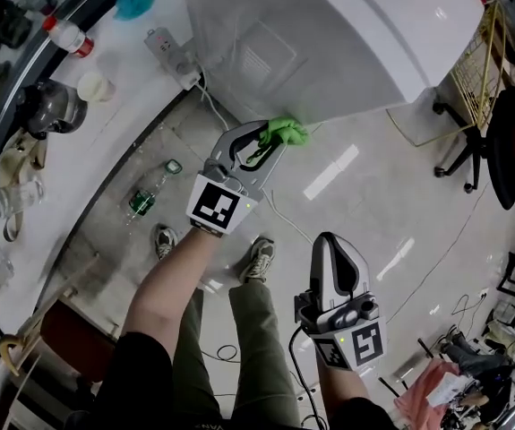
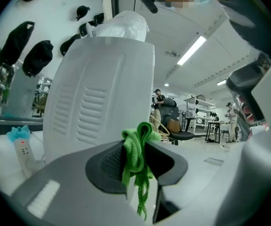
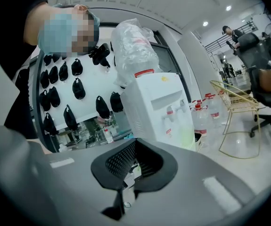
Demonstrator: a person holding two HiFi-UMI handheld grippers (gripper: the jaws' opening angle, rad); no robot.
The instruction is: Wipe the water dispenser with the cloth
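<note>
Left gripper (image 2: 137,160) clenches the green cloth (image 2: 136,147) at the water dispenser's (image 2: 97,93) vented side.
Right gripper (image 3: 133,166) hangs well back, jaws closed on nothing; a power strip (image 1: 173,57) lies near the counter's (image 1: 123,97) edge beside the dispenser, a bottle (image 1: 146,195) on the floor (image 1: 364,195) below.

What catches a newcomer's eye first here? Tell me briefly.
The bright green cloth stands out, pinched in the left gripper close beside the big white plastic water dispenser, which fills the top of the head view. At lower right, the right gripper hangs shut and empty above the pale floor.
</note>
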